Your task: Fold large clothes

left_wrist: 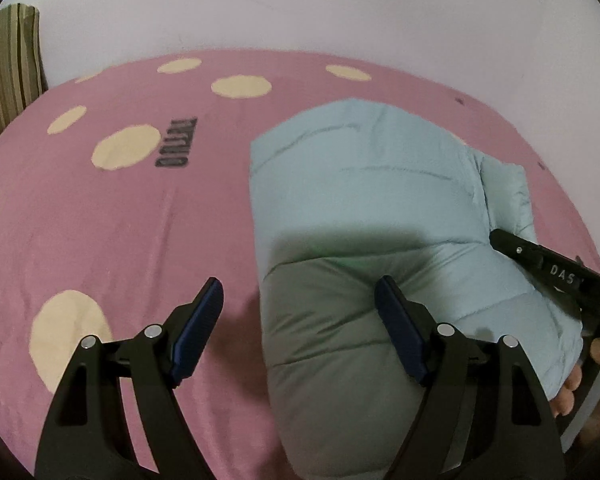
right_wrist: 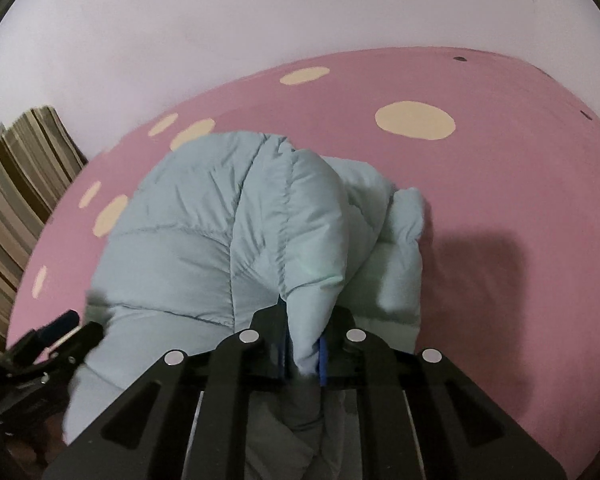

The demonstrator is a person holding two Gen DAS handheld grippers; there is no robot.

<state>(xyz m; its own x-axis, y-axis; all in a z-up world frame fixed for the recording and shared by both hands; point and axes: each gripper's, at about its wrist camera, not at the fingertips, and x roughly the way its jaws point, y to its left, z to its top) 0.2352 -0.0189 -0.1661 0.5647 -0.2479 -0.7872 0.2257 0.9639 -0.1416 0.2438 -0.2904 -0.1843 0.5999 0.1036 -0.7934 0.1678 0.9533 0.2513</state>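
Observation:
A light blue puffer jacket lies bunched on the pink bed. My left gripper is open and empty, hovering just above the jacket's near left edge. My right gripper is shut on a raised fold of the jacket and holds it up over the rest of the garment. The right gripper also shows in the left wrist view at the jacket's right side. The left gripper shows in the right wrist view at the jacket's left edge.
The pink bedspread with cream dots covers the bed. A plain white wall stands behind it. A striped curtain hangs at the far left. Open bedspread lies left and right of the jacket.

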